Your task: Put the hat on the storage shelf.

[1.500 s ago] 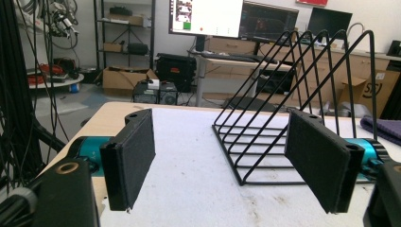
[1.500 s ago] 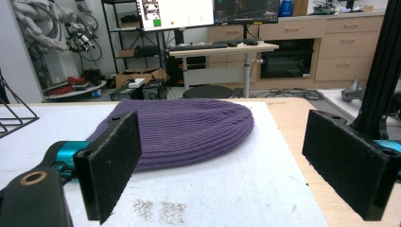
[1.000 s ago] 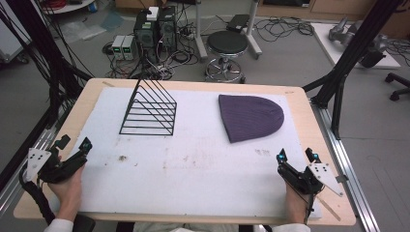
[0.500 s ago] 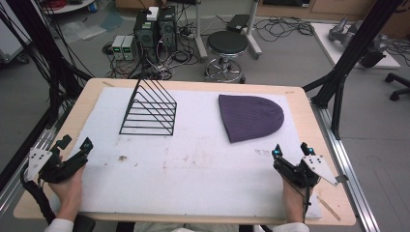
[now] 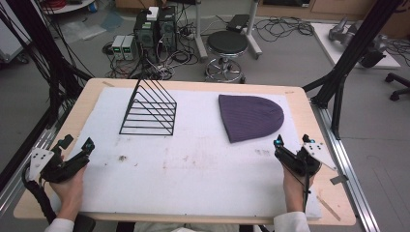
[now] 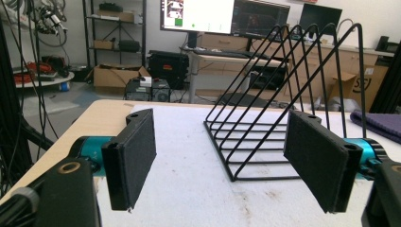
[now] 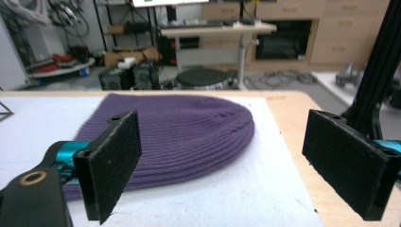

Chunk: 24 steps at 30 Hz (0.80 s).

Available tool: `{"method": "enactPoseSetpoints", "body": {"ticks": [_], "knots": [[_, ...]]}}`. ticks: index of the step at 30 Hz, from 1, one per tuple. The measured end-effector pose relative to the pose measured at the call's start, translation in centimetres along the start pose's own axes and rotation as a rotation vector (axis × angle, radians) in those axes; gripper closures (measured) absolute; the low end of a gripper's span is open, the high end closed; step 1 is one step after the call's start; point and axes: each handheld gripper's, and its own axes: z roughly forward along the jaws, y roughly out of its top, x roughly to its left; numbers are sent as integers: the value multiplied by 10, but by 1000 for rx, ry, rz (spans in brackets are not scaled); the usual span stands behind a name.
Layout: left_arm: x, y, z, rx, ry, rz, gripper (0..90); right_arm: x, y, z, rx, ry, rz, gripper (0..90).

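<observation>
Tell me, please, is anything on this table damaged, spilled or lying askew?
Nothing stands out. The black wire rack stands upright on the white mat, and the purple beanie lies flat. Only some small dark smudges mark the mat.

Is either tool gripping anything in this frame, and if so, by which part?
Nothing is held. The left tool is open, its jaws short of the black wire triangular rack. The right tool is open too, facing the purple knitted beanie lying flat on the white mat.
</observation>
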Motion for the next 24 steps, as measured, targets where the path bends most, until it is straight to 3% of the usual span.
{"method": "enactPoseSetpoints", "body": {"ticks": [2,8,15,24], "knots": [[-2,0,2,4,-7,12,259,-1,3,14,43,-19,-9,118],[-5,0,5,9,-21,24,259,-1,12,32,93,-33,-42,118],[-8,-1,9,17,-36,38,259,5,25,50,118,-28,-83,118],[-8,-1,10,19,-41,39,259,5,30,75,194,-51,-59,119]]}}
